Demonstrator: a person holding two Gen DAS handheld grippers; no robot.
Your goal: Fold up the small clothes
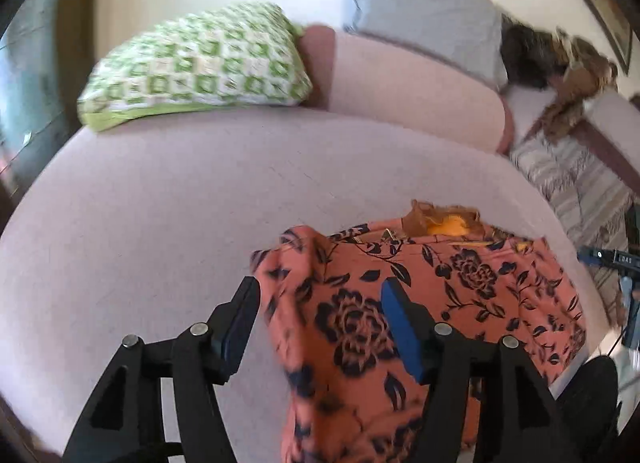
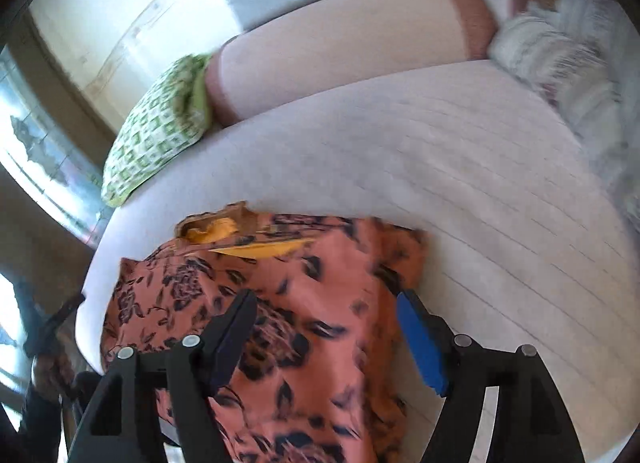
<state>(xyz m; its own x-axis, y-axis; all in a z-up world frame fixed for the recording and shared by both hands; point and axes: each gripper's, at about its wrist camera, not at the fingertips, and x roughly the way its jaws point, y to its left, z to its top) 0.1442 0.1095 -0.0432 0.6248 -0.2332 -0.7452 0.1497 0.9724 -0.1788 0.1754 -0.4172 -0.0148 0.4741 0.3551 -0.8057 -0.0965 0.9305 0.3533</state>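
An orange garment with a dark blue flower print (image 1: 400, 303) lies on the pale pink bed (image 1: 160, 223), its yellow-lined neck at the far end. My left gripper (image 1: 320, 303) is open, with its jaws wide apart over the garment's left edge, one finger on each side of a raised fold. In the right wrist view the same garment (image 2: 304, 303) lies under my right gripper (image 2: 326, 315), which is open over its right part, the blue pad (image 2: 420, 343) beyond the cloth's right edge.
A green and white checked pillow (image 1: 200, 67) and a grey pillow (image 1: 424, 11) lie at the bed's head beside a pink bolster (image 1: 412, 91). A striped fringed blanket (image 1: 580, 191) and a brown furry thing (image 1: 560, 59) lie at the right. A window (image 2: 36, 151) is at the left.
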